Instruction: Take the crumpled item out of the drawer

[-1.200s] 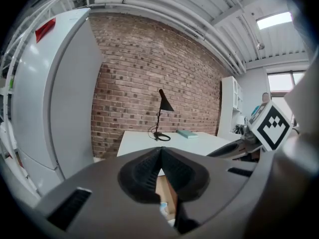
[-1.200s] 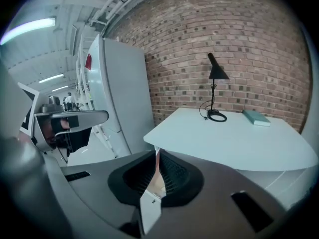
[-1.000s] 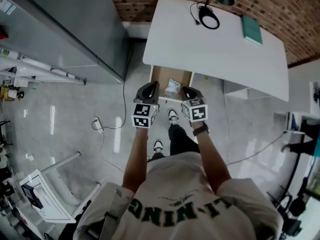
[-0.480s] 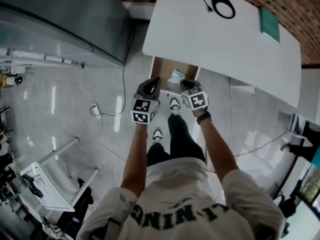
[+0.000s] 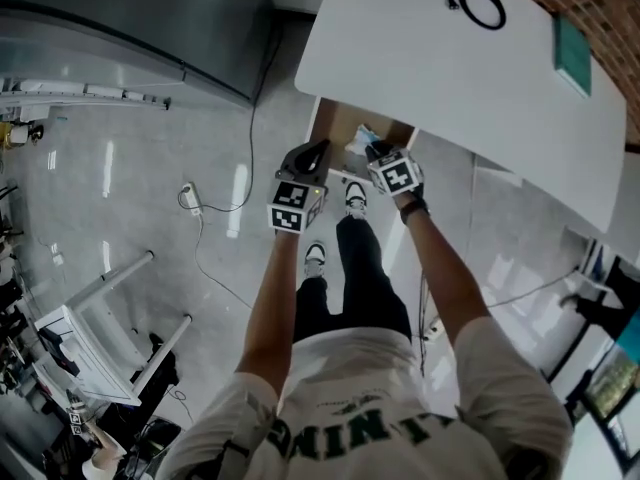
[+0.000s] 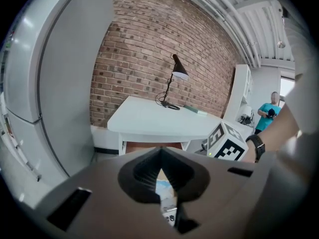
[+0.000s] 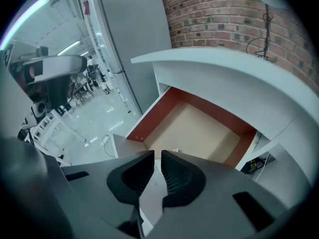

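The person holds two grippers side by side over one open drawer (image 5: pixel 333 120). The left gripper (image 5: pixel 318 150) is closed, its two jaws meet at the tips and nothing is between them. The right gripper (image 5: pixel 376 152) has just been opening its jaws: only a narrow gap separates them, and the gap holds nothing.

One crumpled item (image 5: pixel 361 139), pale blue and white, lies inside the drawer, just beside the tip of the right gripper and to the right of the left one. In the left gripper view, it shows through the slit below the closed tips.

Beyond both grippers stands one white table (image 5: pixel 430 68), with one lamp (image 6: pixel 177 72) and one green book (image 5: pixel 572 52) on it.
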`<state>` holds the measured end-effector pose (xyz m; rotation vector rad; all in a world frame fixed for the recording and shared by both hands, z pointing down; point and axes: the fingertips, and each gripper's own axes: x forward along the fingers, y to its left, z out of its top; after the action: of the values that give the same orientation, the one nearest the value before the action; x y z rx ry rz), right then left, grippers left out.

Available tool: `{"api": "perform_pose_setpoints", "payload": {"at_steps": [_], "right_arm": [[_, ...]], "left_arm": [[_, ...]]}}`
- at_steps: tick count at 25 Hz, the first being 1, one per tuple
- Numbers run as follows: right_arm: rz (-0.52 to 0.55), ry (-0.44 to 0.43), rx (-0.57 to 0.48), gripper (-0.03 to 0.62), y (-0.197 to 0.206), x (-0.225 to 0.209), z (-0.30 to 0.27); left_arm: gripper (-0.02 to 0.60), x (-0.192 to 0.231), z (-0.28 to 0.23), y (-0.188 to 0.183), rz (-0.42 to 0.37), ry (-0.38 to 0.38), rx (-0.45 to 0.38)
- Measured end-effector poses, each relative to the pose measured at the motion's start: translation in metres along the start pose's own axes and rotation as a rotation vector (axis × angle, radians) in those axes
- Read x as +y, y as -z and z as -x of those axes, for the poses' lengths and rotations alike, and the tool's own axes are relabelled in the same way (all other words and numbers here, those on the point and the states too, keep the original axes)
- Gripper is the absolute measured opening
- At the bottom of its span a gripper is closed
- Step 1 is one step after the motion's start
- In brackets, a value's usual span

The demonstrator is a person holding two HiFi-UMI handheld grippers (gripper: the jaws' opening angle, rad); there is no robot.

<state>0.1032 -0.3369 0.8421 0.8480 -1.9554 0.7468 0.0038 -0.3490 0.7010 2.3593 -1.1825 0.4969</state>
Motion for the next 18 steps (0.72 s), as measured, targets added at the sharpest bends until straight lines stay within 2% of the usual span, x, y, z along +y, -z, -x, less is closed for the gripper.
{"api": "perform_pose_setpoints", "payload": {"at_steps": [4,10,15,18], "right_arm": [[0.025,-0.022,0.058,0.087,0.014,-0.005,-0.03],[0.038,-0.041,0.133,0.101,0.033,-0.008,-0.069],[0.103,-0.033,0.2,0.104,0.049,-0.011,-0.1],[0.153,-0.015,0.224,0.144,0.056,-0.021,-0.113]], "left_arm": [[0.0,0.006,-0.012,0.016,0.007,0.007,0.01],[0.0,0.017,-0.023,0.036,0.009,0.015,0.016],[0.0,0.023,-0.029,0.055,-0.005,0.029,0.038],[0.0,0.027,-0.034,0.057,-0.028,0.033,0.021]]}}
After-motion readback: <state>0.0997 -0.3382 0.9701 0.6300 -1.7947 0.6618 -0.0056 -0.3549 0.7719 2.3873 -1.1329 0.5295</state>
